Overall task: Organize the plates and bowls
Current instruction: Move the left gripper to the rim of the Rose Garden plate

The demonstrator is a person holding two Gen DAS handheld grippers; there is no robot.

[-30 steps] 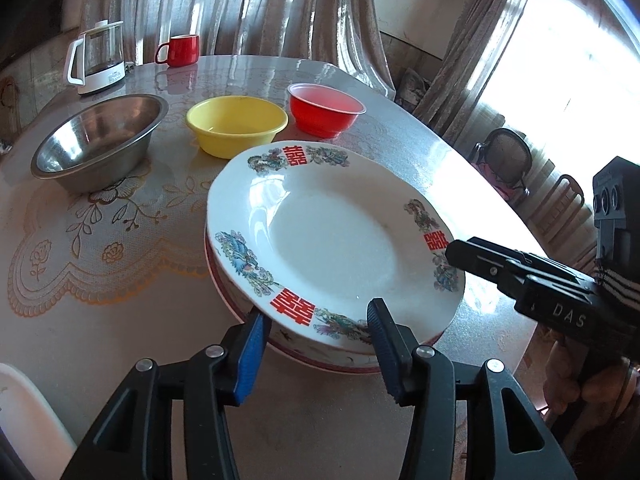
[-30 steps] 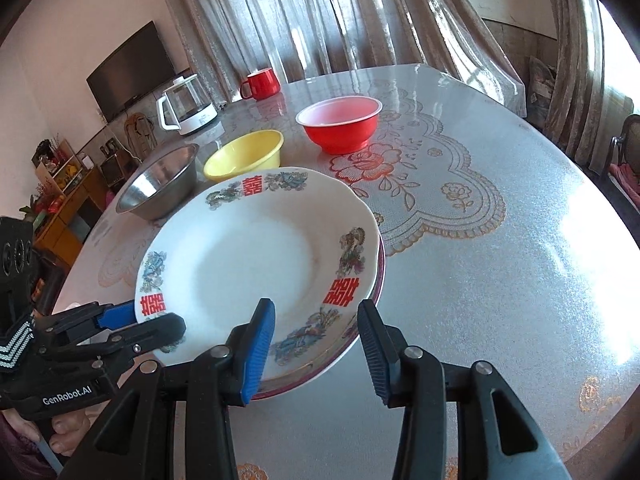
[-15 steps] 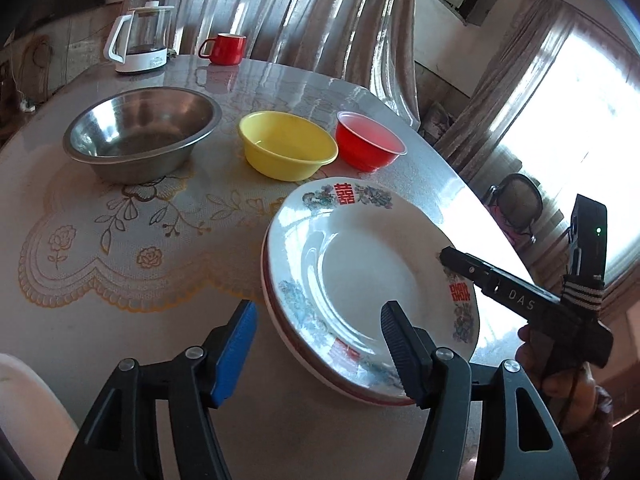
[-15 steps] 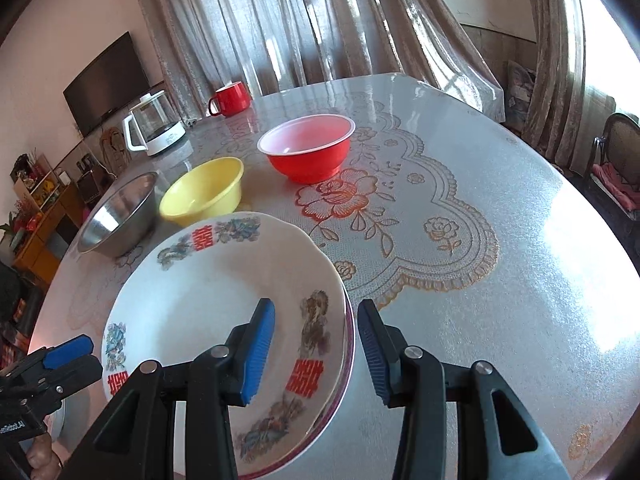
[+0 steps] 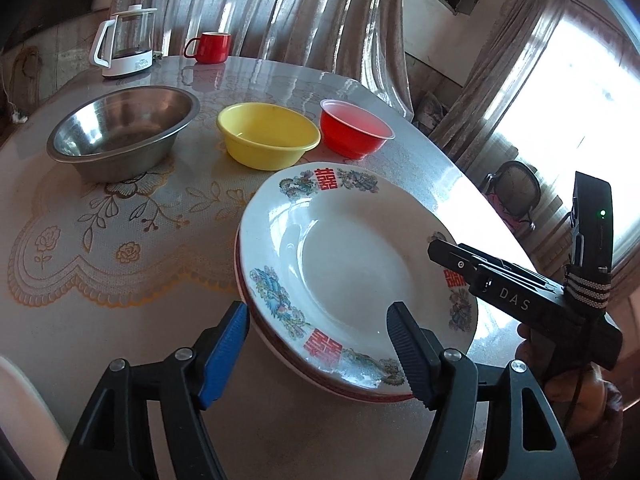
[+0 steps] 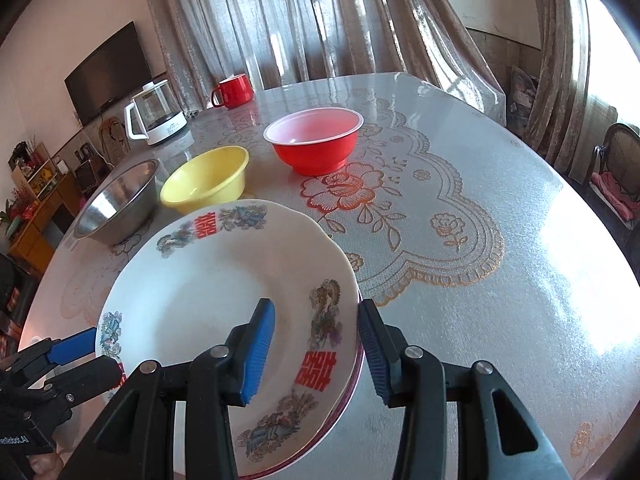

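Left gripper [image 5: 318,344]: I had its jaws spread wide at the bottom of the left wrist frame, grasping nothing; the near rim of the plates sat between the fingers, and I could not tell whether either finger touched it.
Right gripper [image 6: 316,350]: I had it released too, at the bottom centre of the right wrist frame; the jaws straddled the right rim of the plates, blue pad over the top plate, the other finger outside the rim.
Plates [image 5: 352,264]: two were stacked, a white patterned one on a red-rimmed one, at centre right of the left wrist frame, resting on the table [image 5: 120,320].
Steel bowl [image 5: 124,132]: it stood at the upper left, apart from the plates.
Yellow bowl [image 5: 268,136]: it stood at upper centre, just beyond the far rim of the plates.
Red bowl [image 5: 354,128]: it stood just right of the yellow bowl.
Kettle [image 5: 126,46]: it stood at the far upper left of the table.
Mug [image 5: 210,47]: red, it stood just right of the kettle.
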